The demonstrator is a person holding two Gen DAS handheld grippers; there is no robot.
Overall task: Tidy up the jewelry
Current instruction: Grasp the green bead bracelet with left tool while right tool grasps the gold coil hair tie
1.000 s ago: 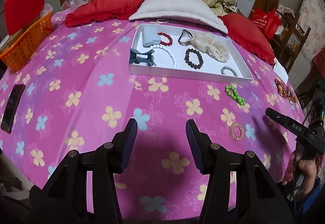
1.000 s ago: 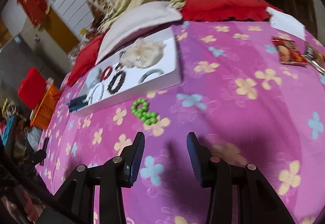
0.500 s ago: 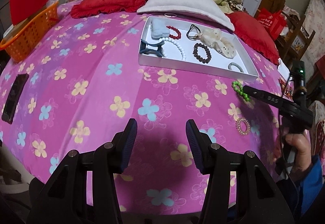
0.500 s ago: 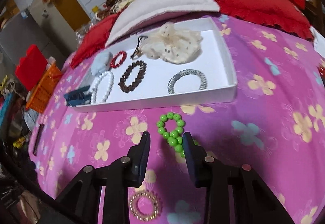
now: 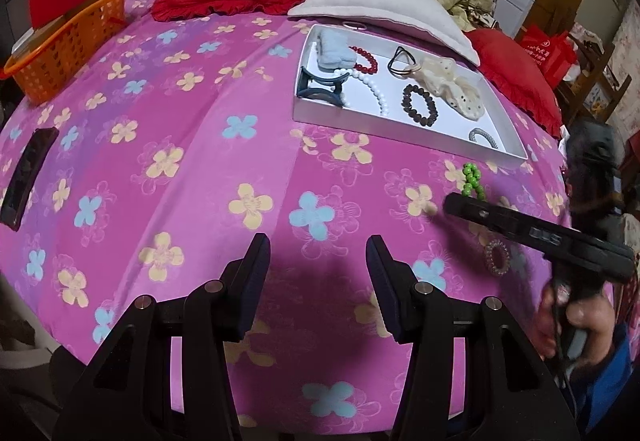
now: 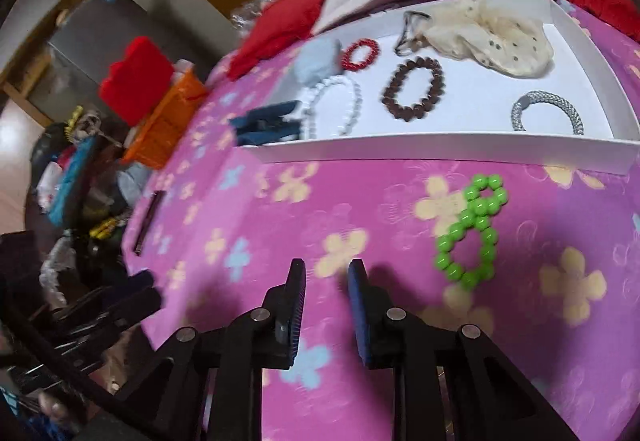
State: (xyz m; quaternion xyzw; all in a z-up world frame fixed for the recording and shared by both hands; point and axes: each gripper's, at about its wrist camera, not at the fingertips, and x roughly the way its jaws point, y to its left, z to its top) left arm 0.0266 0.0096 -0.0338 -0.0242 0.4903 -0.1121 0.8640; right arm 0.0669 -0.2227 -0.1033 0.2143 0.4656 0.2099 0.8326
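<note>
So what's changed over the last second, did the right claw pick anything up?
No. The right claw swung in over the bedspread, narrowed its jaws and now sits left of the green bead bracelet, holding nothing. The left claw stayed wide open. The bracelet, the spiral hair tie and the white tray have not moved.

The left wrist view looks from the near edge of the bed (image 5: pixel 192 145) across its flowered cover toward the white tray (image 5: pixel 400 135), set well back. The right wrist view sits lower and nearer, facing the tray (image 6: pixel 440 155). Both share the tray and the green bead bracelet (image 5: pixel 472 181) (image 6: pixel 474 229).
</note>
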